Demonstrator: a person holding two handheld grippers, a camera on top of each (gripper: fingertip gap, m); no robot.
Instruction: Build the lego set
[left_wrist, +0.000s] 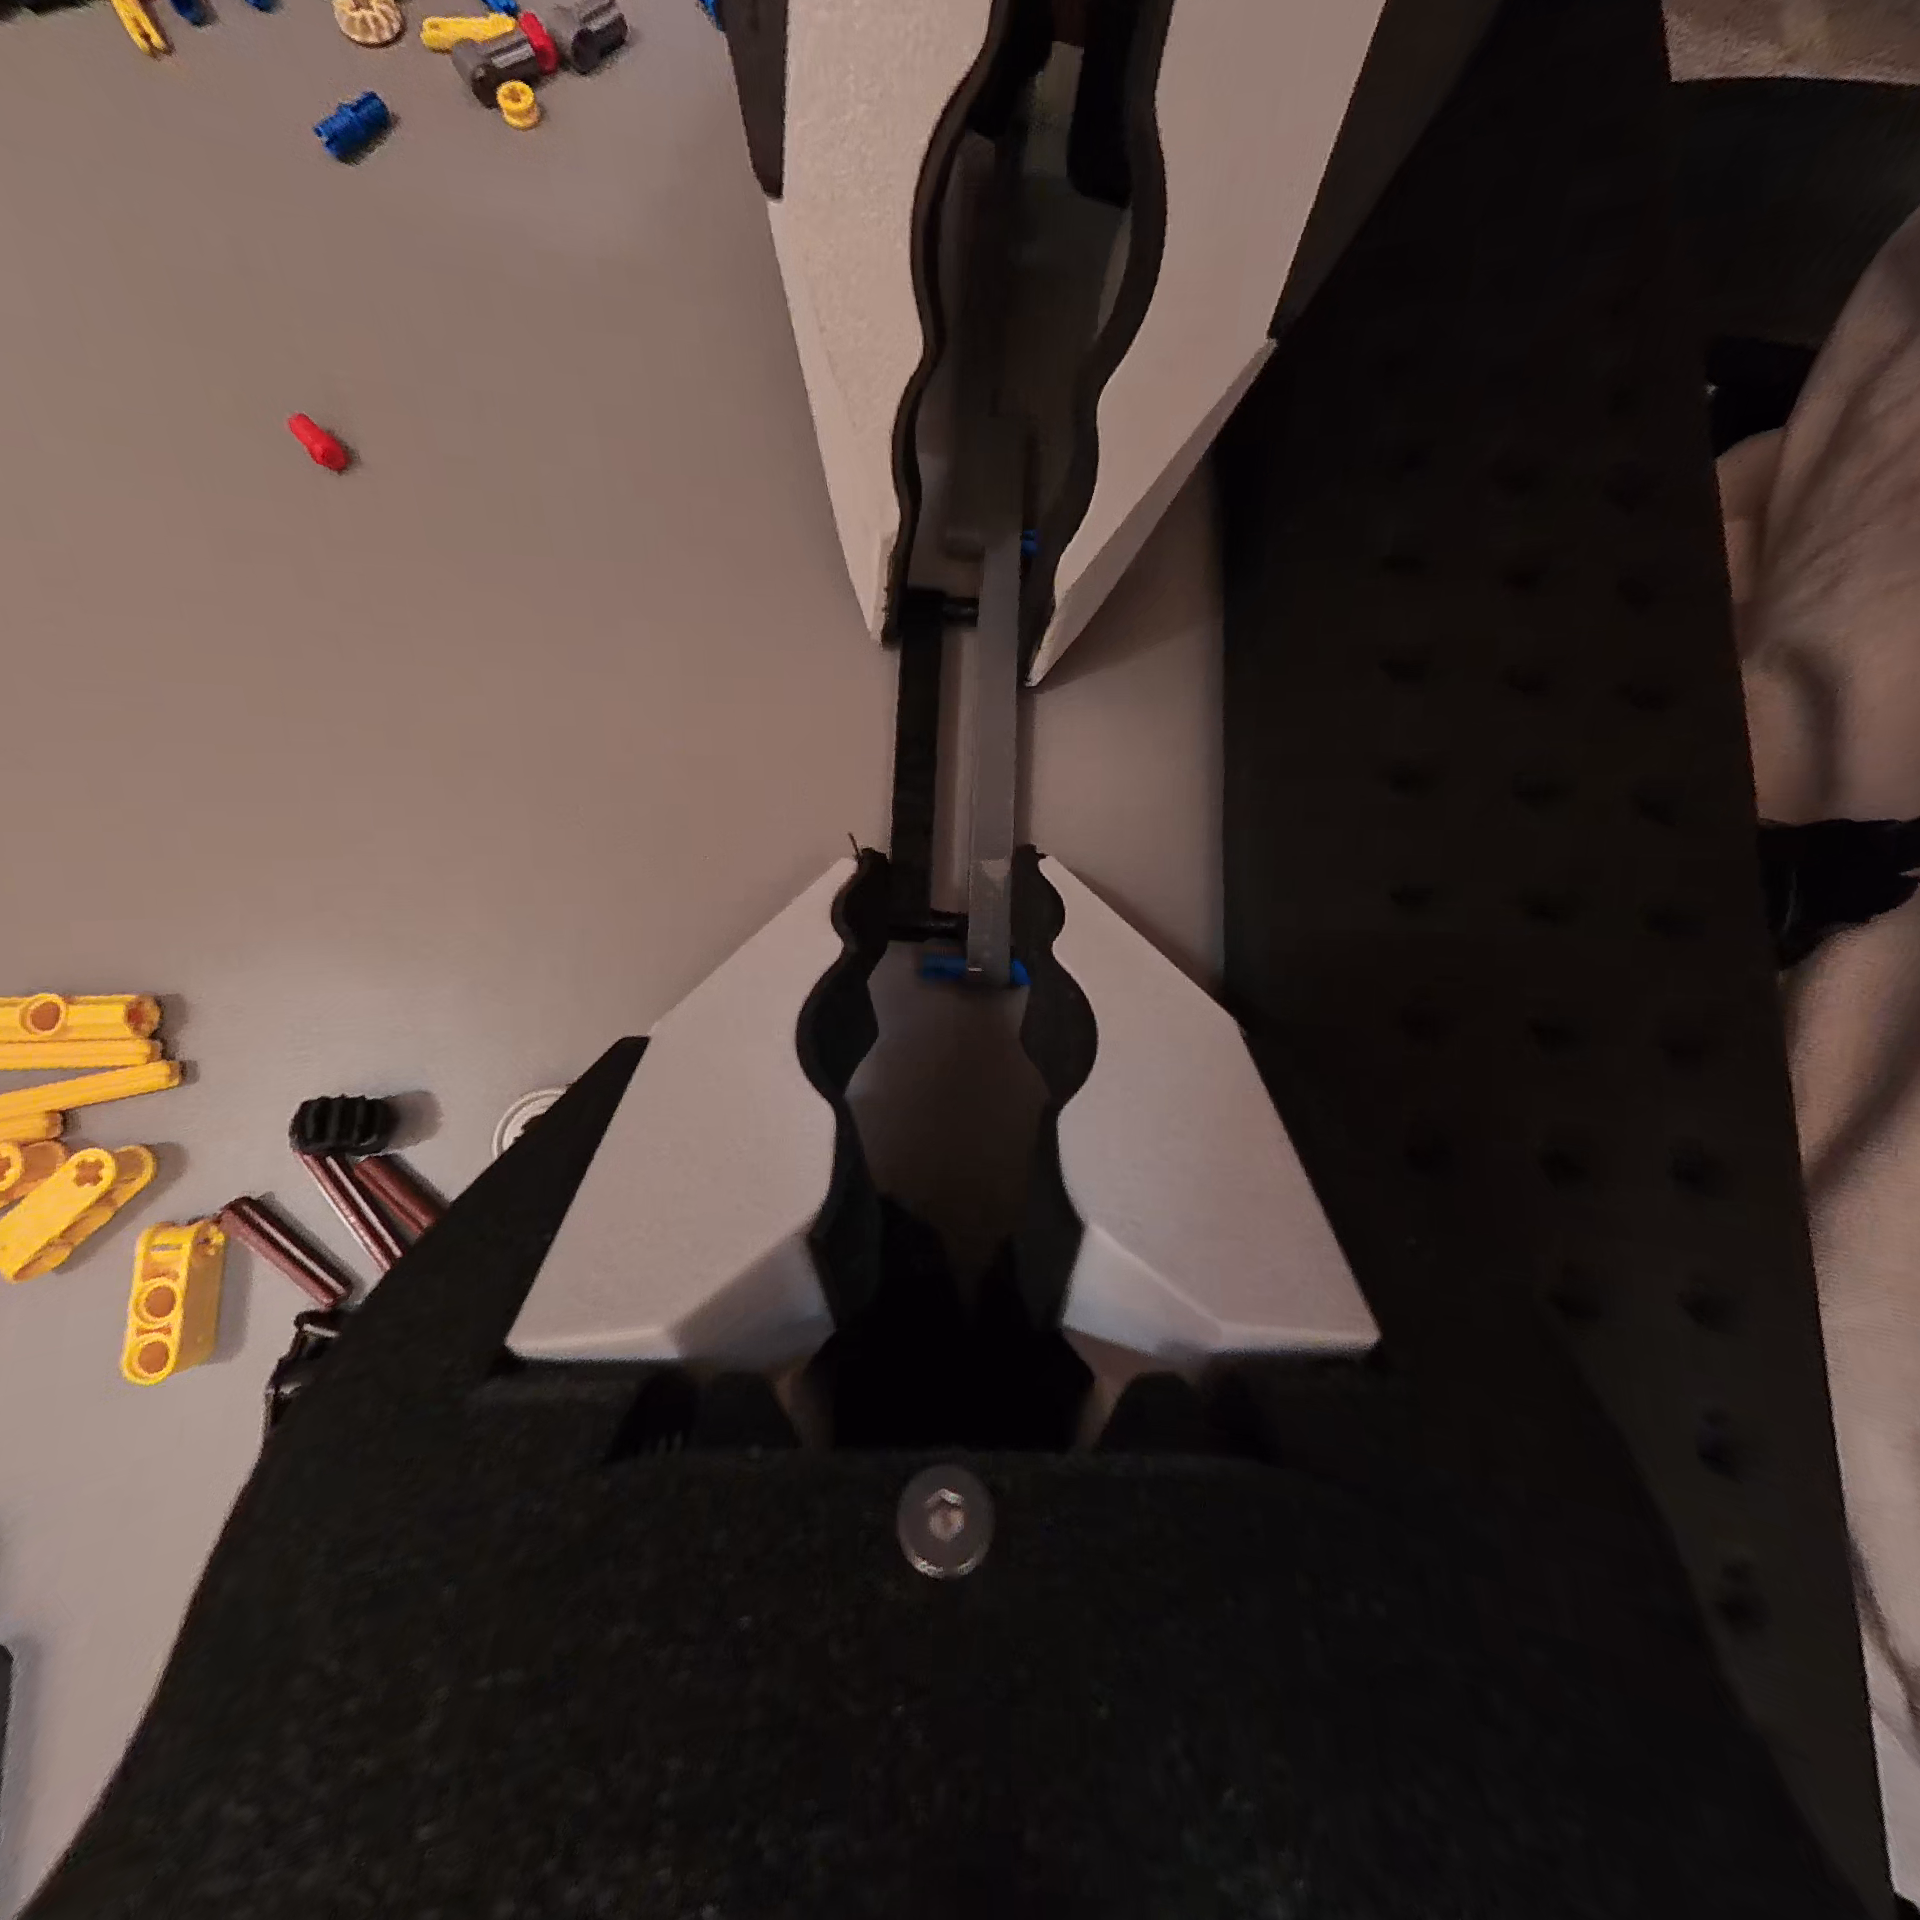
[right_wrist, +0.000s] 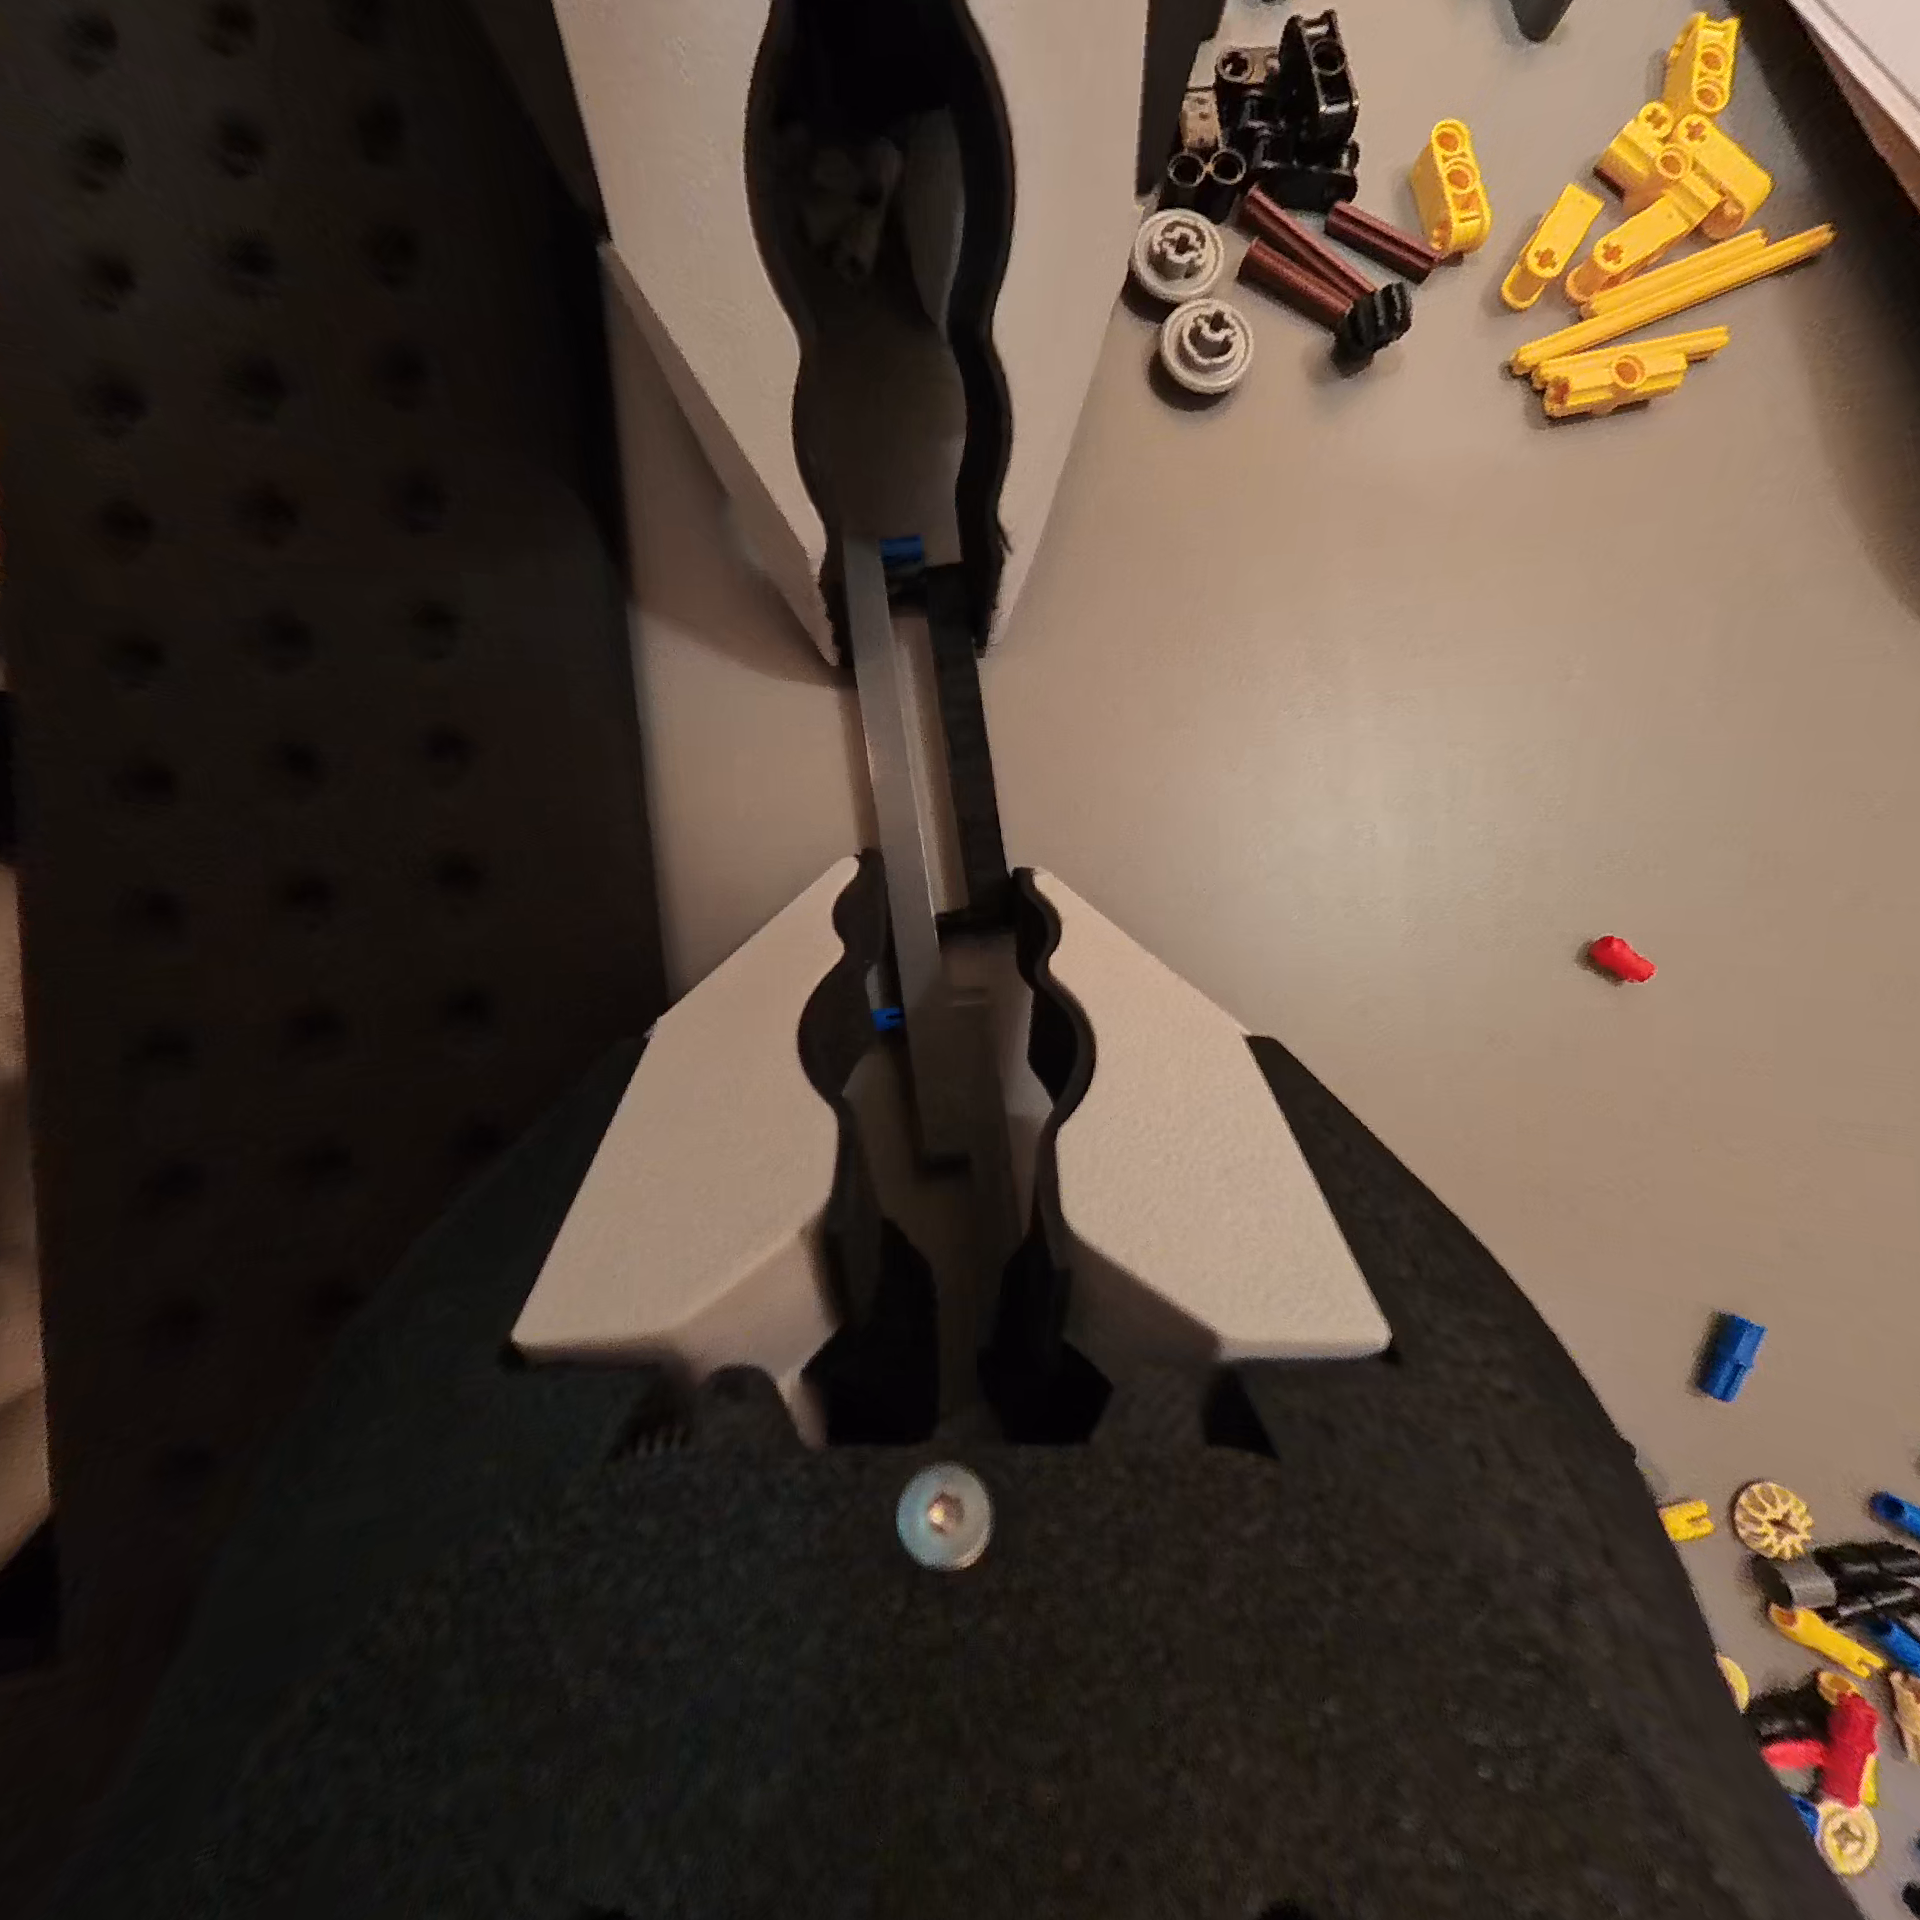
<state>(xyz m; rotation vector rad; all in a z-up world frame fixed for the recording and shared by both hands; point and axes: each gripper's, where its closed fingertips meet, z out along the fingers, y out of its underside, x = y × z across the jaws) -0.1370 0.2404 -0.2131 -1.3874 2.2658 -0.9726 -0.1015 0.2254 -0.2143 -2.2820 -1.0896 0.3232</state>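
Observation:
A narrow Lego assembly, a grey beam (left_wrist: 992, 748) and a black beam (left_wrist: 914, 748) side by side, joined by black and blue pins, hangs above the grey table. My left gripper (left_wrist: 951, 894) is shut on its near end. My right gripper (left_wrist: 966, 649) faces it and is shut on the far end. In the right wrist view my right gripper (right_wrist: 940, 914) clamps the grey beam (right_wrist: 883, 748) and black beam (right_wrist: 966, 748), and the left gripper (right_wrist: 904, 639) holds the opposite end. The beam ends are hidden between the pads.
Loose parts lie on the table: a red pin (left_wrist: 317, 442) (right_wrist: 1621, 958), blue pins (left_wrist: 353, 125) (right_wrist: 1730, 1356), yellow beams (left_wrist: 62, 1049) (right_wrist: 1662, 208), brown axles (right_wrist: 1309, 255), grey pulleys (right_wrist: 1179, 249), a mixed pile (right_wrist: 1829, 1621). A dark perforated board (left_wrist: 1507, 831) (right_wrist: 260, 623) runs alongside. The left gripper's tips are roughly 5 cm from the right gripper's. Between my right fingertips and the red pin (left_wrist: 317, 442) there is roughly 11 cm. Look for it in the right wrist view (right_wrist: 1623, 952) too.

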